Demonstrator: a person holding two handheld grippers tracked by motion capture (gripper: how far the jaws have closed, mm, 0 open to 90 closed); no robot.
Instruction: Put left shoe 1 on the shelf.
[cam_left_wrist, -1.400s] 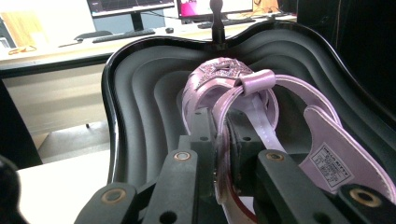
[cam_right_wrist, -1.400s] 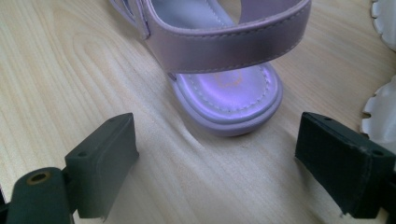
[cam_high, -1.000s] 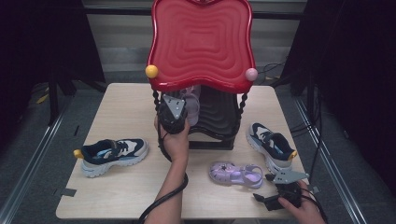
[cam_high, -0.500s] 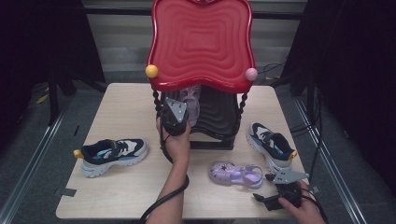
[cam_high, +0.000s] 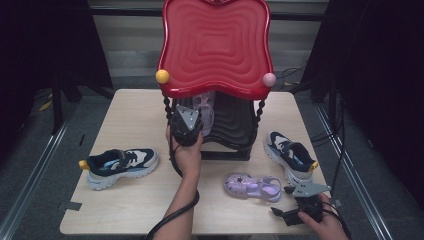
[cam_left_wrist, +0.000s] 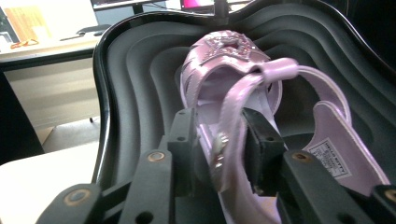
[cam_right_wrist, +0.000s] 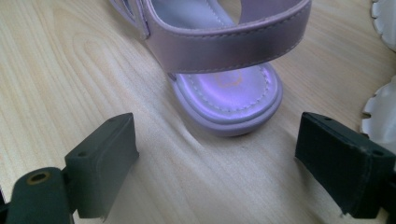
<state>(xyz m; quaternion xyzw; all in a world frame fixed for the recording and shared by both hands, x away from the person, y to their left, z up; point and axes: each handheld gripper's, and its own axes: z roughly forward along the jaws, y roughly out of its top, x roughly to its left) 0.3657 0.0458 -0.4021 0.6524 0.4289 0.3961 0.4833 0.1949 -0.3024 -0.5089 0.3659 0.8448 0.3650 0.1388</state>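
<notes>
Two sandals, one per side. My left gripper (cam_left_wrist: 219, 154) has just been opening, jaws now slack around the strap of the pink sandal (cam_left_wrist: 233, 79) lying on the black lower shelf (cam_left_wrist: 135, 93). Second sandal (cam_right_wrist: 224, 88) lies on the table (cam_right_wrist: 56, 70), heel toward my right gripper (cam_right_wrist: 217, 163), dead ahead, long axis running away from the spread, empty jaws. Right hand is nearer.

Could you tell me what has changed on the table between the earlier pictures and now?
Little has moved. The left claw has just been opening, its jaws loosening around the strap of the pink sandal lying on the black shelf of the red rack. The right claw rests open behind the second sandal on the table. Both sneakers lie as before.
</notes>
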